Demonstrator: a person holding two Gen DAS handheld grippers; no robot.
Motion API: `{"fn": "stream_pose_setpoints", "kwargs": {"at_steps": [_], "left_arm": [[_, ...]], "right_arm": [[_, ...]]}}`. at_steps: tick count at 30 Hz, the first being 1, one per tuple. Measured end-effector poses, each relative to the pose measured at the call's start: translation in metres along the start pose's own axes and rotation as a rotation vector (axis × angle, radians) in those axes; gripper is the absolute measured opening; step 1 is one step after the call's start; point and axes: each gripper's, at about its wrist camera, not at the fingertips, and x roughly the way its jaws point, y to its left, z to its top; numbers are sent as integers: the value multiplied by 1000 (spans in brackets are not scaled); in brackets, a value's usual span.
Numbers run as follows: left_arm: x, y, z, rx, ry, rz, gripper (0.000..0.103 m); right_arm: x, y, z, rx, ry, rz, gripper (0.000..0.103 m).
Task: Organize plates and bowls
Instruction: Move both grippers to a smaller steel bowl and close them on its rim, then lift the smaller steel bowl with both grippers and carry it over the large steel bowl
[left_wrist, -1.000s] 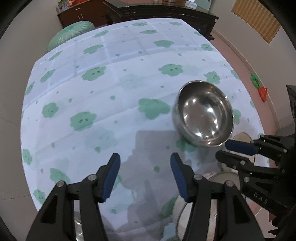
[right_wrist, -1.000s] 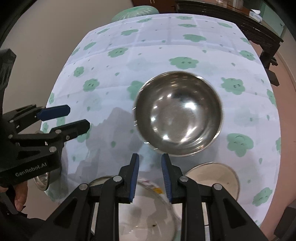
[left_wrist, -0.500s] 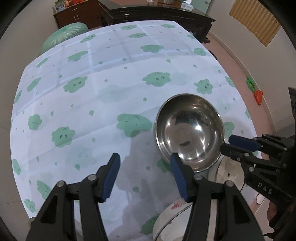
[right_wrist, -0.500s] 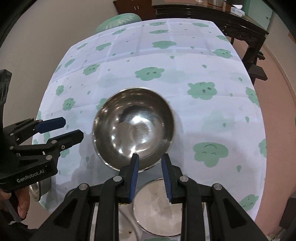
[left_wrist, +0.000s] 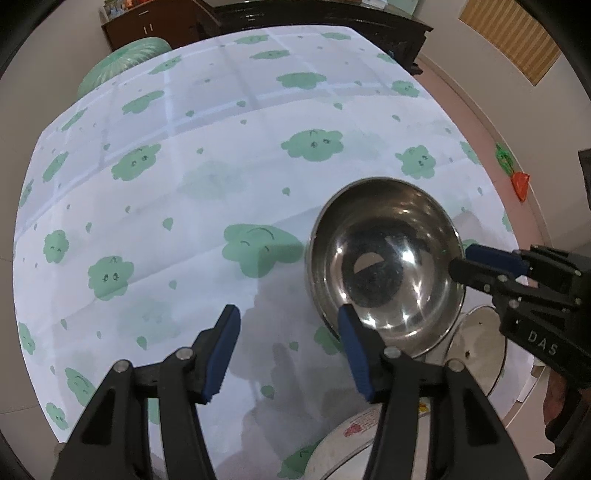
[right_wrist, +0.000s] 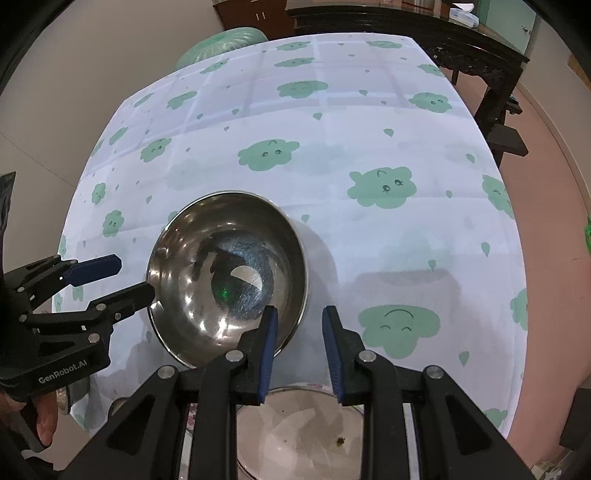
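Note:
A steel bowl (left_wrist: 384, 262) sits on the green-cloud tablecloth near the table's front edge; it also shows in the right wrist view (right_wrist: 229, 273). My left gripper (left_wrist: 288, 347) is open and empty, its right finger just in front of the bowl's near rim. My right gripper (right_wrist: 297, 345) is open with a narrow gap and empty, its left finger at the bowl's near rim. In the left wrist view its fingertips (left_wrist: 476, 258) reach the bowl's right rim. A white plate (right_wrist: 299, 432) lies below the right gripper.
A white enamel dish (left_wrist: 480, 350) and a printed white plate (left_wrist: 343, 450) lie at the table's front edge. A small steel bowl (right_wrist: 74, 395) sits at the front left corner. A dark wooden cabinet (right_wrist: 424, 33) and a green stool (left_wrist: 122, 62) stand beyond the table.
The steel bowl has come toward the front edge and now rests on the cloth. My right gripper's fingers have spread slightly and no longer hold the rim. The left gripper stays open.

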Motion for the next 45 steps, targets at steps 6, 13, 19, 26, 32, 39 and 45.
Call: {"fn": "stream_pose_setpoints", "kwargs": {"at_steps": [6,13,19,26,32,39,45], "left_arm": [[11,-3,4,10,24,-12,43],[21,-10,7,28,49,-35,27],[23,-16,8,39,54,-58,14],[22,-17,7,39,45,-44,13],[14,-18,8,43,30,-19,13],[6,-19,8,30,23,-1,13],[-4,-17,6,21,17,10,13]], "right_arm": [[8,-2,3,-11,6,0,27],[14,-6,6,-11,12,26,27],[16,-2,5,-26,15,39,15],[16,-2,4,-28,15,50,15],[12,-1,6,-45,13,54,15],[5,3,10,-68,15,60,15],[-3,9,12,-90,10,64,15]]}}
